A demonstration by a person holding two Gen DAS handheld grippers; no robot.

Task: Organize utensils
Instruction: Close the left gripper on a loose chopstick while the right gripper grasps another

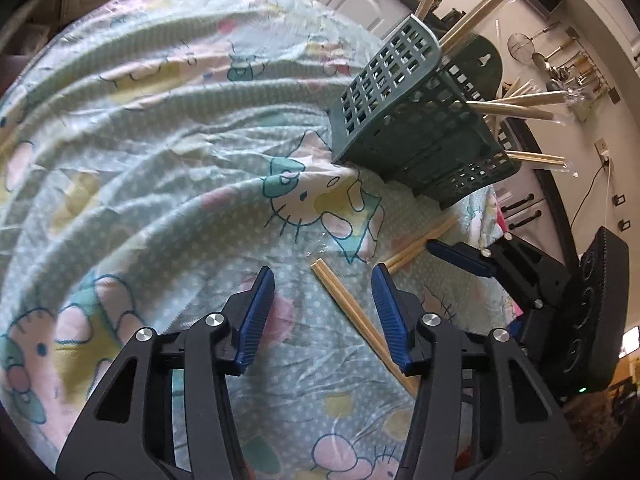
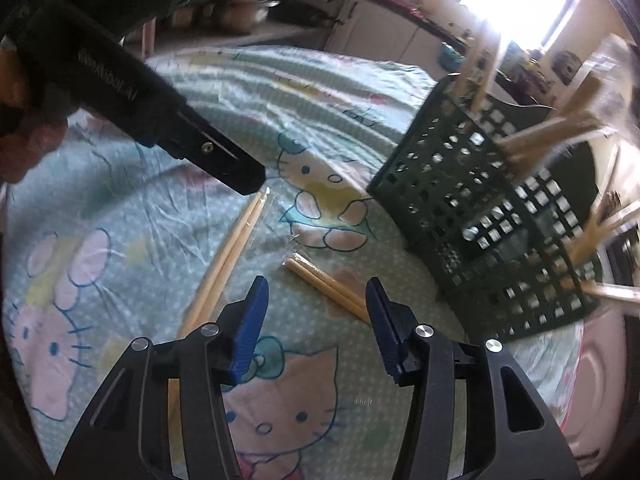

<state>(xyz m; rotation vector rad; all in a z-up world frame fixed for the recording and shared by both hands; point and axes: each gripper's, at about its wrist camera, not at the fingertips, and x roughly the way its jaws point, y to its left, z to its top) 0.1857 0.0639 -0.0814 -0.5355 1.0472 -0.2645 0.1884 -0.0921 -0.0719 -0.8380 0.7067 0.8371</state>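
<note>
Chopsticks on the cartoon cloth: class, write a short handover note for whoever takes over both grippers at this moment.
Left gripper: open, holding nothing, fingers either side of one wrapped chopstick pair lying on the cloth.
Right gripper: open, holding nothing, over the second pair.
Green basket: on the cloth beyond both pairs, already holding several wrapped chopsticks.
Done: those in the basket.
Left: grip each loose pair and stand it in the basket.
</note>
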